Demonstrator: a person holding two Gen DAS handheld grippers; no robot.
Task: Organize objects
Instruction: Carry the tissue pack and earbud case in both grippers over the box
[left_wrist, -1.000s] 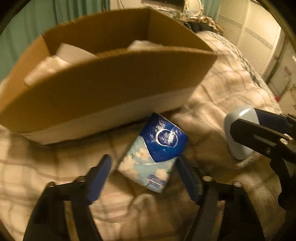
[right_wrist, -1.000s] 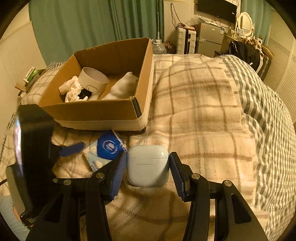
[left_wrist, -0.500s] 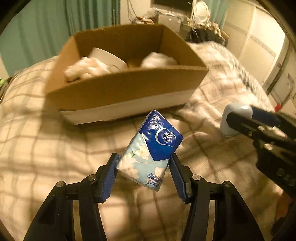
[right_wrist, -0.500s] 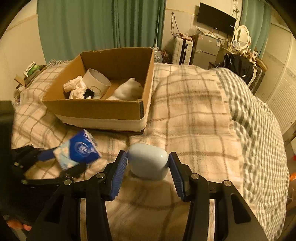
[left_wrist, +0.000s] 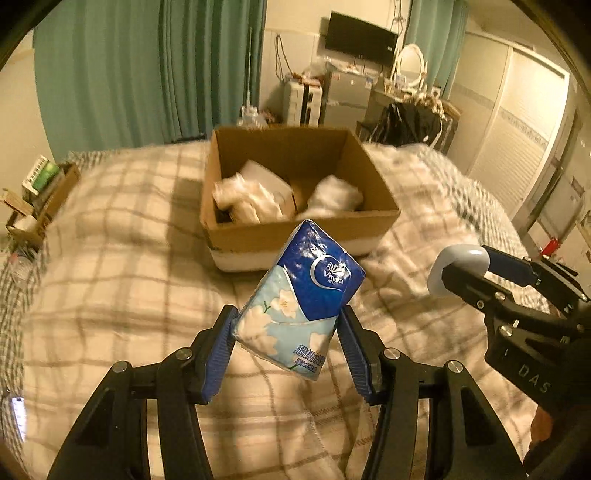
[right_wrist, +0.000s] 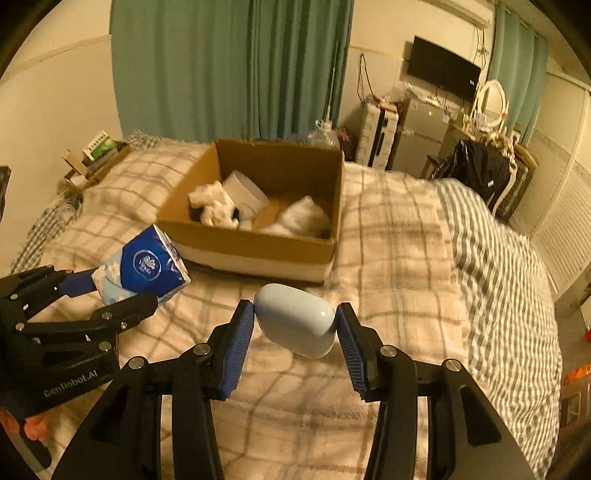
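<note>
Both held things have risen off the bed since a second ago, when the tissue pack lay on the blanket between spread fingers and the case sat on the covers. The left gripper (left_wrist: 287, 328) now has its blue ribbed fingers (left_wrist: 221, 349) closed against the sides of the blue and pale-blue soft plastic tissue pack with white flowers (left_wrist: 301, 306), which hangs tilted in the air, its dark blue end pointing up and far. The right gripper (right_wrist: 295, 328) pinches the pale blue rounded plastic earbud case (right_wrist: 295, 325) between its own blue fingers (right_wrist: 238, 349), the case clear of the covers and slightly tilted.

Beyond both, the open brown cardboard box with a white band along its base (right_wrist: 258, 247) rests on the beige plaid blanket (right_wrist: 391, 236) of the bed. Inside it lie a white paper cup on its side (right_wrist: 245, 192), a crumpled white tissue wad (right_wrist: 212, 203) at the left and a soft white bundle (right_wrist: 304, 219) at the right. The tissue pack is near the box's front left corner; the case hangs in front of the box's near wall, right of the pack.

In the left wrist view the right gripper (left_wrist: 461, 266) shows at the right edge with the case in its grip. A grey striped cover (right_wrist: 498, 258) spreads over the right side of the bed, and green curtains (right_wrist: 229, 66) hang at the far wall.
</note>
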